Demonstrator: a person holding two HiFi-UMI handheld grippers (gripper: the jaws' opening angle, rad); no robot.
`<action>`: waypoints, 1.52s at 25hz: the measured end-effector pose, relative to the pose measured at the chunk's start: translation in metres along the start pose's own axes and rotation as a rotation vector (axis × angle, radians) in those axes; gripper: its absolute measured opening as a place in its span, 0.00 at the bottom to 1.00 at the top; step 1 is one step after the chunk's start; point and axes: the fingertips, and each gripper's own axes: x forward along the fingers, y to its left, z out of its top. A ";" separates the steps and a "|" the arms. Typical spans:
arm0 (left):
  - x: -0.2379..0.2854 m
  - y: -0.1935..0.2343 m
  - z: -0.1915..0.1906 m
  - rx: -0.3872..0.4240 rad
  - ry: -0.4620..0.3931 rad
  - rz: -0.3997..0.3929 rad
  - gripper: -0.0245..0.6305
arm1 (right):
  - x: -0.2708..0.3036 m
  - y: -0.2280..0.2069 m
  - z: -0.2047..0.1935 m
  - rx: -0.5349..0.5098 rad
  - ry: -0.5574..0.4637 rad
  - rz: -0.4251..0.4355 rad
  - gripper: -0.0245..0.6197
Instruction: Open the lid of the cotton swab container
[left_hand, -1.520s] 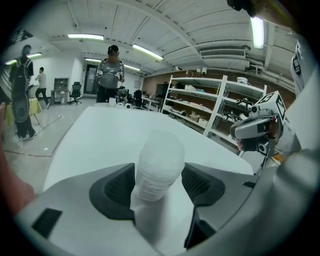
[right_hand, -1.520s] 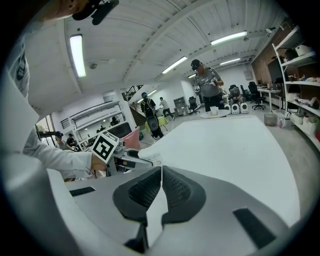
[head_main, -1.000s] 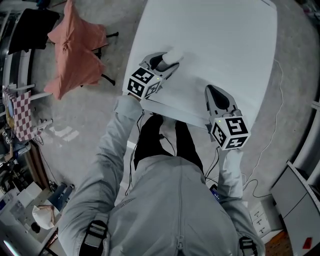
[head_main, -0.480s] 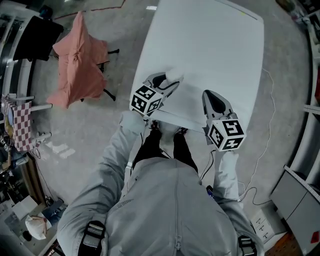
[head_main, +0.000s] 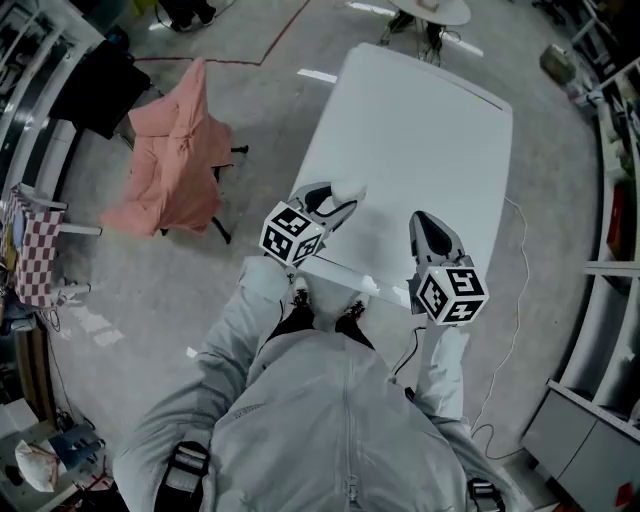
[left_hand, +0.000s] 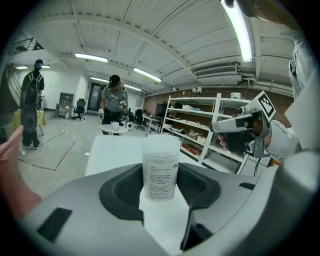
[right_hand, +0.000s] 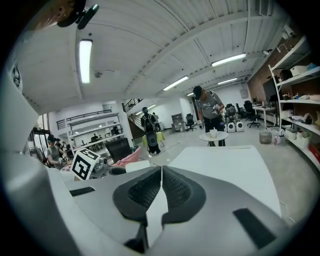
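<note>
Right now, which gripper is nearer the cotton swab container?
Left. The left gripper holds the cotton swab container, its jaws having just been closing on it; the right gripper, shut and empty, is apart to its right.

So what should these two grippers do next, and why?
Probably open the right gripper and bring it to the lid. Its jaws are shut and empty, while the left gripper, whose jaws have just been closing, clamps the cotton swab container with its lid on.
</note>
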 end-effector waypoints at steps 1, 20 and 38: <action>-0.008 0.003 0.011 0.008 -0.018 0.014 0.36 | 0.001 0.004 0.009 -0.012 -0.009 0.000 0.09; -0.145 0.024 0.143 0.166 -0.255 0.168 0.36 | 0.009 0.096 0.128 -0.209 -0.230 0.158 0.09; -0.187 0.034 0.116 0.192 -0.209 -0.006 0.36 | 0.051 0.192 0.120 -0.258 -0.188 0.553 0.10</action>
